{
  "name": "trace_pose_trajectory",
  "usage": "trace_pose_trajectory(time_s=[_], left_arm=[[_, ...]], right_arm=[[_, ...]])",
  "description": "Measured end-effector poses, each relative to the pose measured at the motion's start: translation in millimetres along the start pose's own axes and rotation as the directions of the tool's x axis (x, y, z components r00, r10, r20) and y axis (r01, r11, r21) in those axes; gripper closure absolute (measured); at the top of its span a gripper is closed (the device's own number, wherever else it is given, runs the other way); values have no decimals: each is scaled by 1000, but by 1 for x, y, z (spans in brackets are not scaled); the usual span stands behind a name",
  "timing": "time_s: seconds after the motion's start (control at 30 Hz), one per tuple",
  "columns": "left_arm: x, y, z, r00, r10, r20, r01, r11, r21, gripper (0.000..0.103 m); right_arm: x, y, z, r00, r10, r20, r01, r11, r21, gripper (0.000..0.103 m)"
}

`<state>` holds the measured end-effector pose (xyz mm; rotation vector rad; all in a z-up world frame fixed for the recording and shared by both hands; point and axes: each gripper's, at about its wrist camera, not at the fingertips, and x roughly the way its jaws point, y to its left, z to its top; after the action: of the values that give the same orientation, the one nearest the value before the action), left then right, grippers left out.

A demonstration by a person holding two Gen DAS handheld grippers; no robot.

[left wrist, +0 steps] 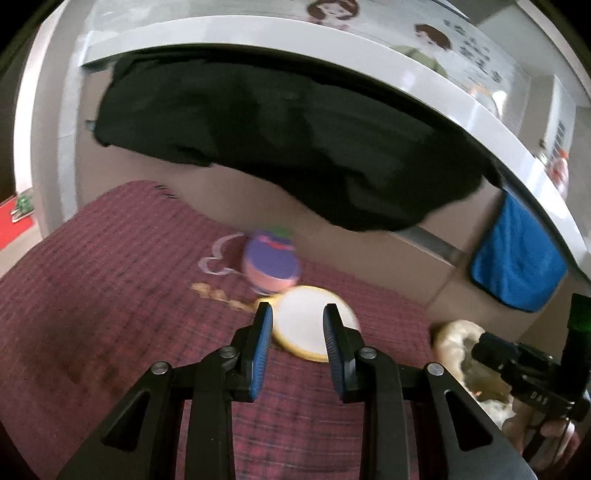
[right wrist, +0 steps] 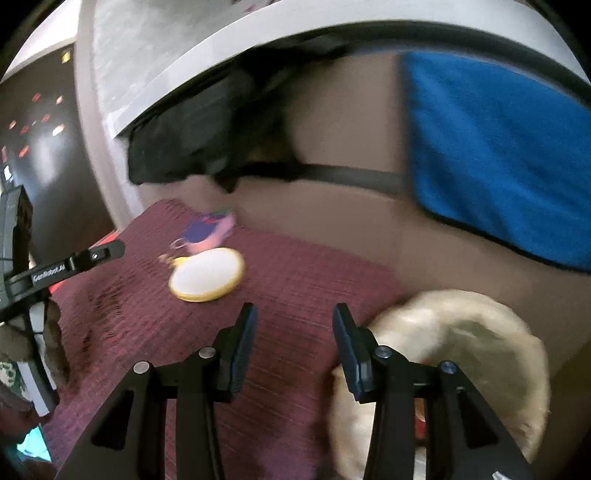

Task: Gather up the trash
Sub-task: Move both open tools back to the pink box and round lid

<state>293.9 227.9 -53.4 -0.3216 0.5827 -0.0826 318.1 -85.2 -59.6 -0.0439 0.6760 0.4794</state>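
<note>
I have both grippers hanging over a dark red woven mat that lies on the floor in front of a brown cabinet front.

My left gripper has its jaws partly apart with nothing between them. Beyond its tips lies a round white lid with a yellow rim, flat on the mat; from this view it shows in the gap between the jaws, but it sits farther off and the pads do not touch it. Just past the lid is a small purple and pink wrapper, blurred, near the cabinet's foot.

My right gripper has its jaws fairly wide, and they hold nothing. The mat shows bare between them. To its right, close by the right jaw, stands a pale cream bag with its mouth open; I can make out something dim and a touch of red inside, but not what it is. In the right wrist view the white lid lies well ahead and to the left.

A black cloth and a blue towel hang from the worktop's white edge above the cabinet. The scene is blurred.
</note>
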Motion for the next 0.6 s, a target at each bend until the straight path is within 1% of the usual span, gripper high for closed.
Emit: trace_pose_trajectory(time_s=[0.07,0.13,0.23,0.33,0.47,0.6], left_arm=[[0,21,1,1000,9,1,-9,1000,-27,73],[0,38,1,1000,12,-3,-12,999,-49,73],[0,64,1,1000,16,-7,-17,997,-82,73],[-2,82,0,1000,19,-10,-20,994,-105,73],[-7,103,4,999,35,-12,-36,993,-112,73],[-10,113,8,999,34,-9,-35,992,-119,73]], right_arm=[[22,18,6,999,27,-30,-27,999,-21,63],[40,28,10,997,53,-60,-55,998,-18,63],[78,41,14,988,97,-122,-95,995,20,63],[108,50,12,972,154,-178,-142,987,78,63],[135,54,10,966,149,-212,-125,984,125,64],[152,51,11,965,146,-219,-101,974,202,64]])
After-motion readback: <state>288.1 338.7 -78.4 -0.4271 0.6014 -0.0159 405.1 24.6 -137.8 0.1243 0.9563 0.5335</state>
